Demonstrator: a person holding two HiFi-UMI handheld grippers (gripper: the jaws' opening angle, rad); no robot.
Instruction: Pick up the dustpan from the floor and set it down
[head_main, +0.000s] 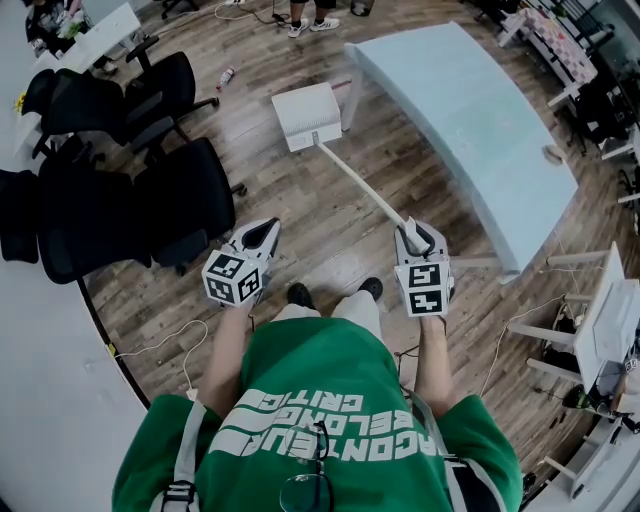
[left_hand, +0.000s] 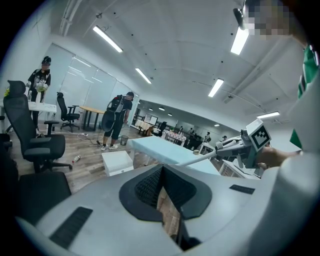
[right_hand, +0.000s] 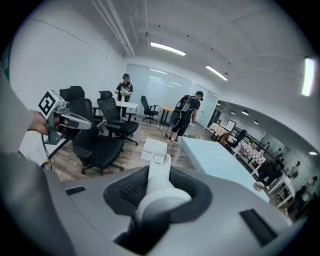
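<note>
The white dustpan (head_main: 307, 116) has a flat square pan and a long white handle (head_main: 365, 185) that runs back to my right gripper (head_main: 419, 236). That gripper is shut on the handle's end, and in the right gripper view the handle (right_hand: 159, 175) lies between the dark pads with the pan (right_hand: 155, 148) beyond. Whether the pan touches the wooden floor I cannot tell. My left gripper (head_main: 266, 232) hangs to the left of the handle, shut with nothing in it. The left gripper view shows the pan (left_hand: 117, 162) and my right gripper (left_hand: 234, 146).
A long pale-blue table (head_main: 470, 120) stands right of the dustpan, close to the handle. Black office chairs (head_main: 150, 210) crowd the left. A small bottle (head_main: 227, 75) lies on the floor. People (head_main: 308, 20) stand at the far end. Cables (head_main: 185, 340) trail near my feet.
</note>
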